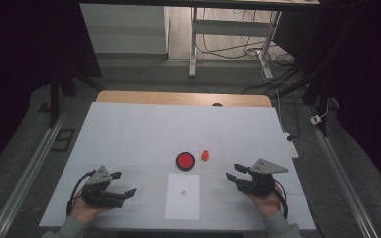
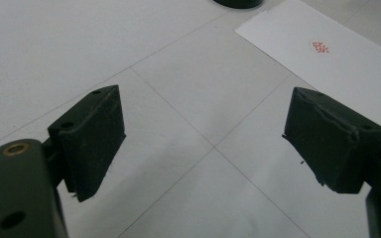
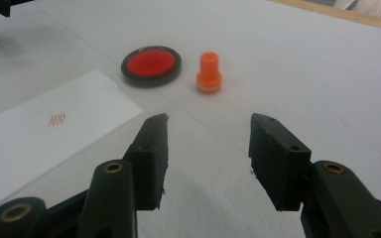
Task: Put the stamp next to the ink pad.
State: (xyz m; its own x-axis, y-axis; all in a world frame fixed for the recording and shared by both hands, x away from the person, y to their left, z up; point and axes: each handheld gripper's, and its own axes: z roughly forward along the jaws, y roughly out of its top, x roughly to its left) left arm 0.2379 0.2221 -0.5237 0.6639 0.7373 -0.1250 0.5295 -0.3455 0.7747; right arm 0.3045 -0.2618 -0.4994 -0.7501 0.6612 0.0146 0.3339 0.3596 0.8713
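— While we hold both tongs spread and empty, where's the small orange plastic stamp [image 3: 209,73]?
— Upright beside the round red ink pad [image 3: 151,66]; white paper sheet [image 1: 182,196] already marked; stamp unpicked.

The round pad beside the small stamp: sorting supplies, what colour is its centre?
Red, inside a black rim; the round pad shows best in the right gripper view.

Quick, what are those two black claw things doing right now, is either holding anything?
Left gripper: open, holding nothing.
Right gripper: open, holding nothing; small orange plastic stamp stands ahead, untouched.
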